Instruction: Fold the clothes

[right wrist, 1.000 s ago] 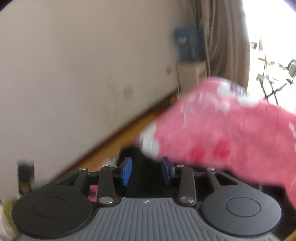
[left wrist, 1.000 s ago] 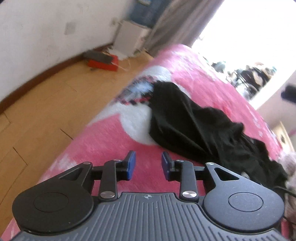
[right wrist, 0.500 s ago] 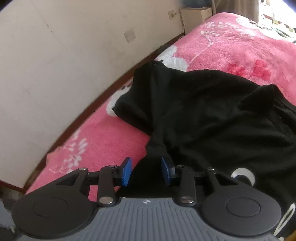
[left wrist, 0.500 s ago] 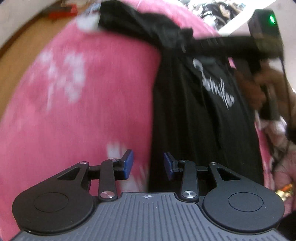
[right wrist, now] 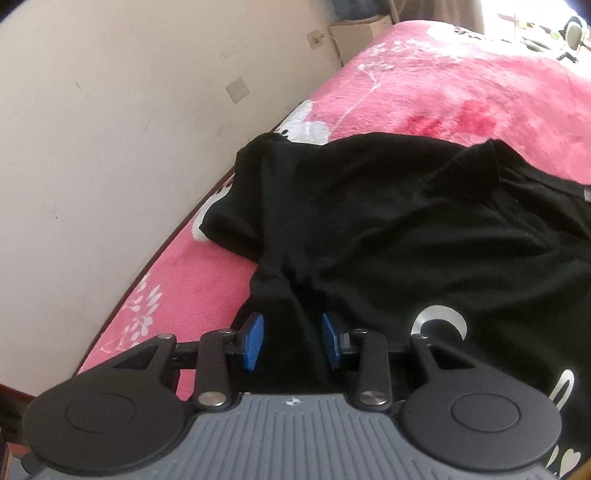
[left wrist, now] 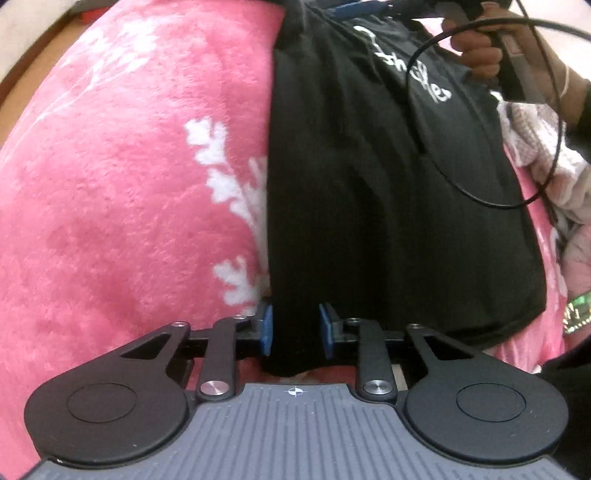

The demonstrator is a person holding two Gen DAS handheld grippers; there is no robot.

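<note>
A black T-shirt (left wrist: pixel 369 184) with white print lies stretched over the pink blanket (left wrist: pixel 129 166). My left gripper (left wrist: pixel 295 328) is at the shirt's near hem corner. Its jaws are closing, and black fabric fills the gap from one blue pad to the other. In the right wrist view the shirt (right wrist: pixel 388 221) spreads out ahead with one sleeve toward the wall. My right gripper (right wrist: pixel 291 339) is shut on a raised fold of it near the printed chest. A person's hand (left wrist: pixel 476 51) holds that gripper at the far end of the shirt.
A black cable (left wrist: pixel 491 205) loops over the shirt's right side. A pale knitted garment (left wrist: pixel 546 155) lies heaped on the right. The bed's edge runs along a cream wall (right wrist: pixel 110 147). A white cabinet (right wrist: pixel 362 33) stands at the wall's far end.
My left gripper swung from the bed's edge across to the shirt's hem, and its jaws narrowed around the fabric. My right gripper sank toward the bed, and the shirt now lies spread out.
</note>
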